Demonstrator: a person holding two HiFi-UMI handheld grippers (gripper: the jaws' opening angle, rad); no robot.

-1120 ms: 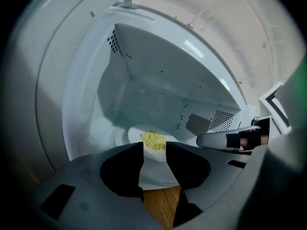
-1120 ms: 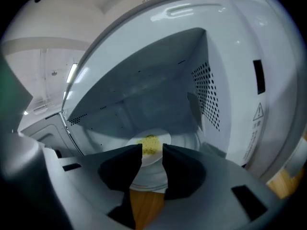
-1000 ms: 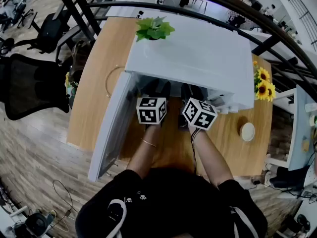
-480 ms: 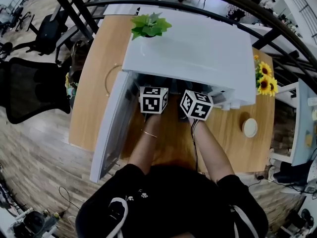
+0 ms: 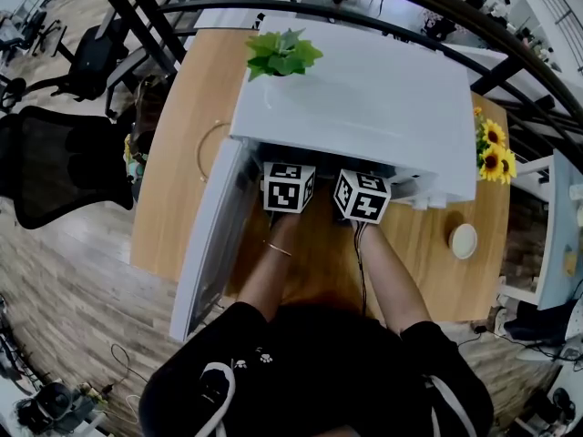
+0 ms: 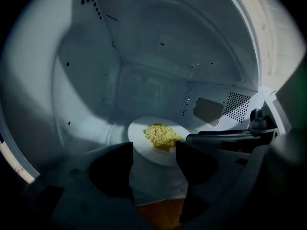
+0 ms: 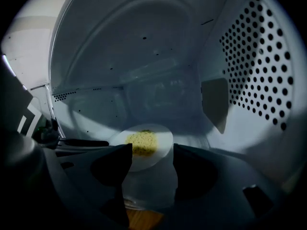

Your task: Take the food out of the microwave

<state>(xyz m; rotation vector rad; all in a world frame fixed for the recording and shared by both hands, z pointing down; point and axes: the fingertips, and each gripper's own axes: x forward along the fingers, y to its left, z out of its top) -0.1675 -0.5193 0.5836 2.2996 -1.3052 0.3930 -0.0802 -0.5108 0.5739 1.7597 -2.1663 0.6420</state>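
The left gripper (image 6: pixel 154 151) is held released, its jaws having just been opening. The right gripper (image 7: pixel 151 153) is spread too (nothing is pressed between either pair). Just past the tips, a white plate (image 6: pixel 139 134) of yellow food (image 6: pixel 163 136) is seen on the open microwave (image 5: pixel 364 89) floor.

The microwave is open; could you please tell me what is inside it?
A white plate of yellow food lies on the microwave floor. The left gripper, fingers just opening, and right gripper reach in open and empty; fingers cover parts of the plate's rim.
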